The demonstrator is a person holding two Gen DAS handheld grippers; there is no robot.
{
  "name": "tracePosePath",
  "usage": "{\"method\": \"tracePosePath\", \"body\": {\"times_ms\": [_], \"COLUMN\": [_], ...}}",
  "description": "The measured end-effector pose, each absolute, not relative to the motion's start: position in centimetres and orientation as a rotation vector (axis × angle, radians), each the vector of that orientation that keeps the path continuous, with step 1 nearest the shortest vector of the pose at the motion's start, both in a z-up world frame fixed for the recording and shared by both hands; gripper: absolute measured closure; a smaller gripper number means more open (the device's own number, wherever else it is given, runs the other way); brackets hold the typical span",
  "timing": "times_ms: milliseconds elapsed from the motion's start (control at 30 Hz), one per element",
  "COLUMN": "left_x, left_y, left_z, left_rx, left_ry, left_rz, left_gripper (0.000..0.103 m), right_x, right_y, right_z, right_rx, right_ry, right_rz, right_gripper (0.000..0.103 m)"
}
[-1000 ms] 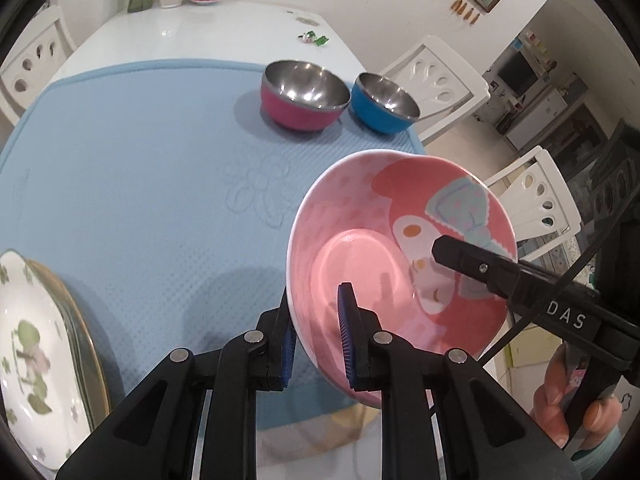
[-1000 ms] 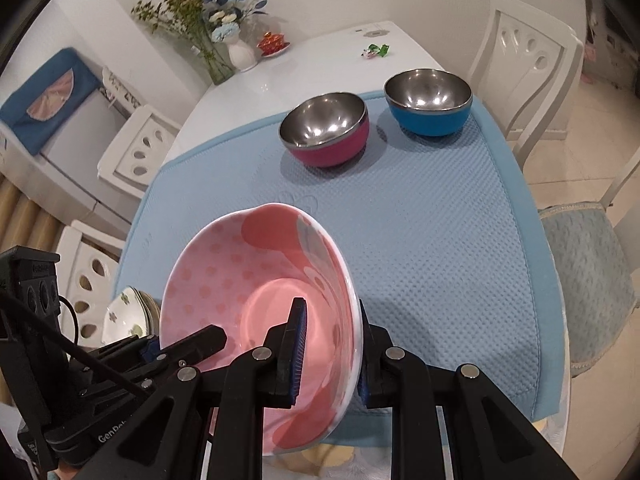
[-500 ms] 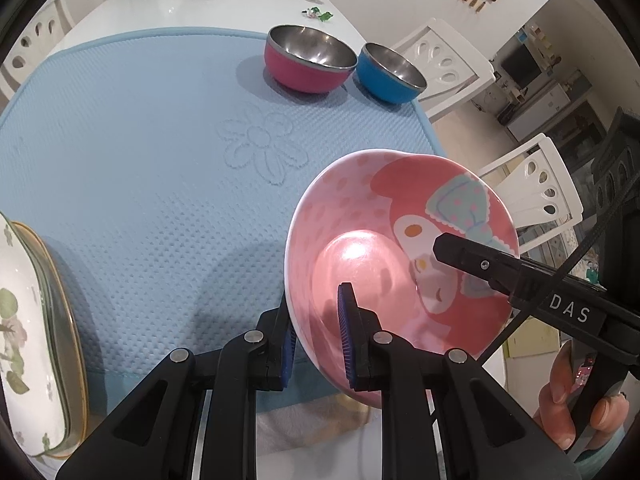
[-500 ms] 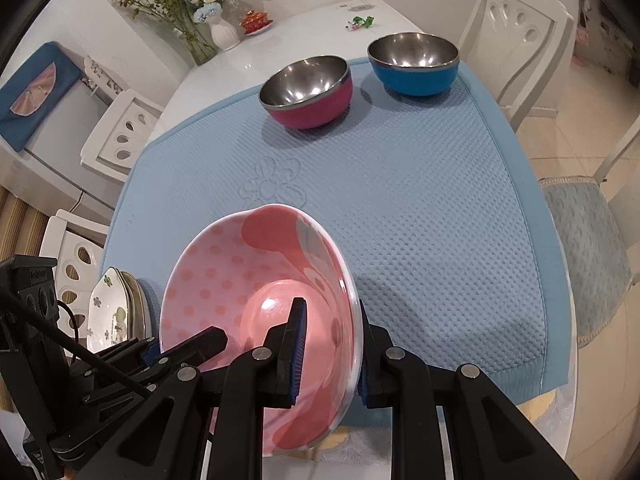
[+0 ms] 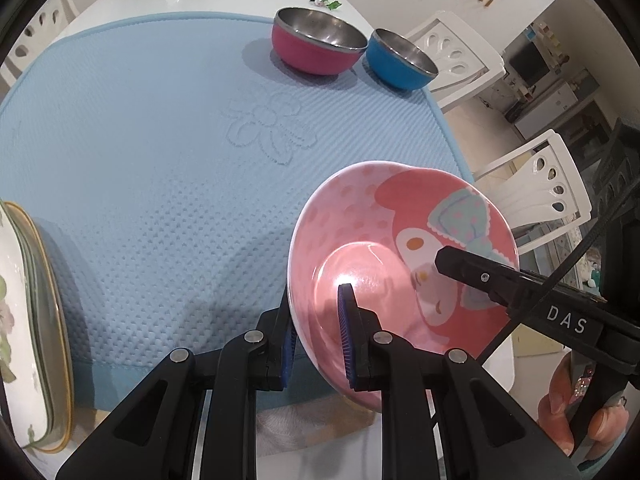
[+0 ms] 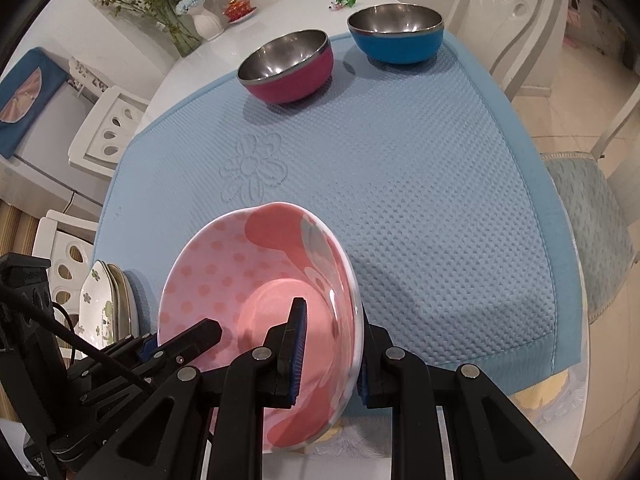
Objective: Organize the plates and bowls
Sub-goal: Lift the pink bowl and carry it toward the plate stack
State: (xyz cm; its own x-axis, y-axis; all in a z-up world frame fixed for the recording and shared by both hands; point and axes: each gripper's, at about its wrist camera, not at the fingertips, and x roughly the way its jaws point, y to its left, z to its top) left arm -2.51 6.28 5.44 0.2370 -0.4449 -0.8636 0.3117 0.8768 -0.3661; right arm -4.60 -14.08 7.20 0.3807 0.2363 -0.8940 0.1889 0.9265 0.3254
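Note:
A pink cartoon-print bowl (image 5: 380, 232) is held in the air over the near edge of the blue mat (image 5: 140, 140). My left gripper (image 5: 318, 336) is shut on its left rim. My right gripper (image 6: 328, 344) is shut on its right rim; the bowl (image 6: 224, 280) fills that view's lower left. A pink steel bowl (image 5: 316, 46) and a blue steel bowl (image 5: 400, 60) stand side by side at the mat's far edge, also in the right wrist view: pink (image 6: 286, 66), blue (image 6: 396, 34). Stacked plates (image 5: 28, 320) lie at the near left.
White chairs (image 5: 532, 184) stand beyond the table's right side, another chair (image 6: 104, 132) on the left. A flower vase (image 6: 206, 24) and a small red dish (image 6: 239, 8) stand at the far end of the white table. A candy wrapper (image 6: 342, 1) lies near the blue bowl.
Both grippers, still holding the pink bowl, have shifted over the table; the steel bowls now look closer in both views. The plates sit further out at the left edge.

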Motion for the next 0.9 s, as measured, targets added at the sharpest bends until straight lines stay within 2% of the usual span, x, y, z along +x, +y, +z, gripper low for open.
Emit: {"method": "tracePosePath", "body": {"times_ms": [567, 900], "left_x": [-2.4, -2.3], "left_y": [8.1, 9.8], "left_z": [5.4, 6.3], "left_rx": [-0.202, -0.242], "left_ry": [1.248, 1.244], "left_rz": [-0.501, -0.492], "left_gripper": [0.086, 0.086], "right_x": [-4.4, -5.0], "right_y": [-14.8, -14.7], "right_z": [5.6, 6.6], "right_rx": [0.488, 0.446], "right_ry": [1.319, 1.360], "right_rz": [0.049, 0.051], "right_gripper": [0.081, 0.081]}}
